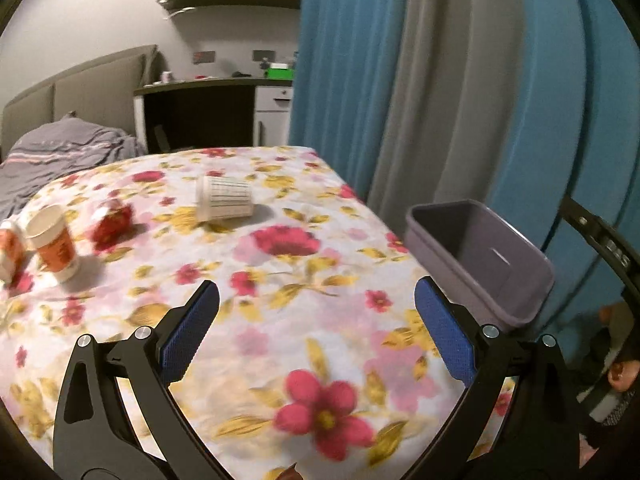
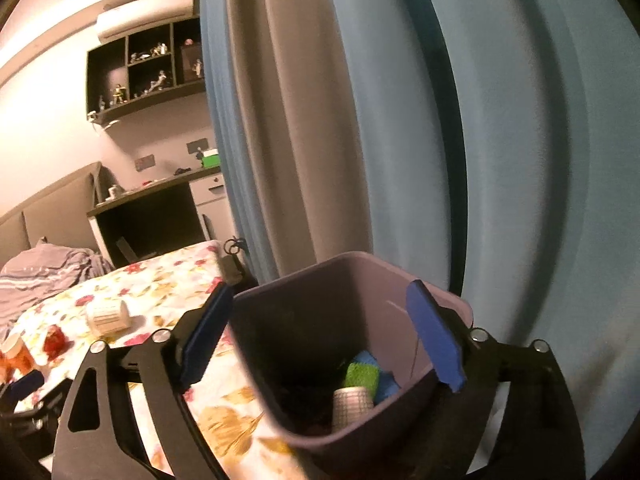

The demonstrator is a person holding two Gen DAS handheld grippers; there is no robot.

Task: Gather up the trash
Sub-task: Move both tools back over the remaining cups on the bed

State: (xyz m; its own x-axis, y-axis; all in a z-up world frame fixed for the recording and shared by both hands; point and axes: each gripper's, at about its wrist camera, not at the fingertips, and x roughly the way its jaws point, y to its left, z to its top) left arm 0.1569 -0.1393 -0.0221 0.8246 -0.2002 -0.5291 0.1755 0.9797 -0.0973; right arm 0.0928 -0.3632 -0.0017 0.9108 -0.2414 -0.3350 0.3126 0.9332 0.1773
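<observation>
A purple bin (image 1: pixel 480 256) stands at the table's right edge. In the right wrist view the bin (image 2: pixel 304 344) holds a paper cup (image 2: pixel 352 404) and green and blue sponges (image 2: pixel 362 374). My right gripper (image 2: pixel 320 340) is open and empty above the bin's mouth. My left gripper (image 1: pixel 316 320) is open and empty over the floral tablecloth (image 1: pixel 304 288). On the table lie a tipped white cup (image 1: pixel 224 198), a red crumpled wrapper (image 1: pixel 112 222) and an upright orange-and-white cup (image 1: pixel 54 242); the white cup (image 2: pixel 108 316) also shows in the right wrist view.
Another orange cup (image 1: pixel 8 252) stands at the far left edge. Blue and grey curtains (image 1: pixel 420 80) hang behind the bin. A bed with a grey blanket (image 1: pixel 60 152) and a dark desk (image 1: pixel 208 112) lie beyond the table.
</observation>
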